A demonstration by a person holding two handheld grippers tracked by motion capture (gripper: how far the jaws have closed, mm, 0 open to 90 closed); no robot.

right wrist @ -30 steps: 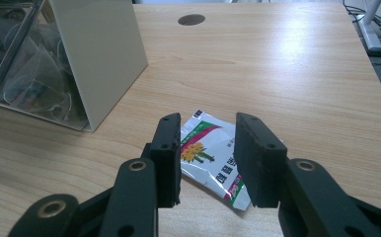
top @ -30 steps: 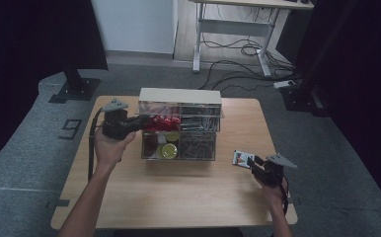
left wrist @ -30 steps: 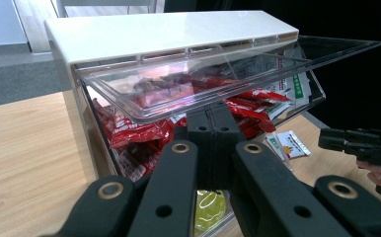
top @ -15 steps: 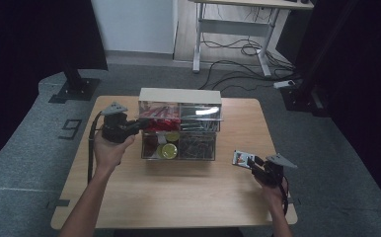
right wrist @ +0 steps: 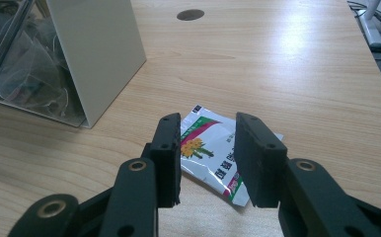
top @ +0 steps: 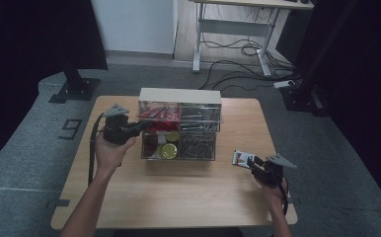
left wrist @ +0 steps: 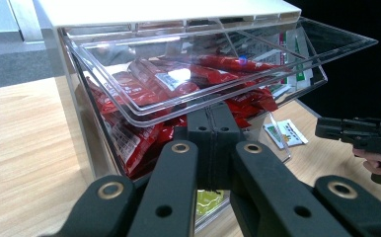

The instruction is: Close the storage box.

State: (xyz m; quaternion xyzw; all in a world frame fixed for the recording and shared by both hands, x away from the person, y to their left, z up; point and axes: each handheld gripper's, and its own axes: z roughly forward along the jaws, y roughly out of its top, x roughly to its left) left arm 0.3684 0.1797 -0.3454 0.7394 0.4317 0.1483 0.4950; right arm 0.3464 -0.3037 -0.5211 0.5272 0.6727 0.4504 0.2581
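Clear plastic drawer, tilted out of white-topped organizer, packed with red packets; lip just above and touching clenched tips of left gripper, jaws pressed flat together, whether pinching drawer edge cannot be told. Lower compartment beneath jaws with yellow-green item. Right gripper released, jaws parted either side of foil sachet lying flat on wooden table directly ahead; organizer's white side wall ahead-left.
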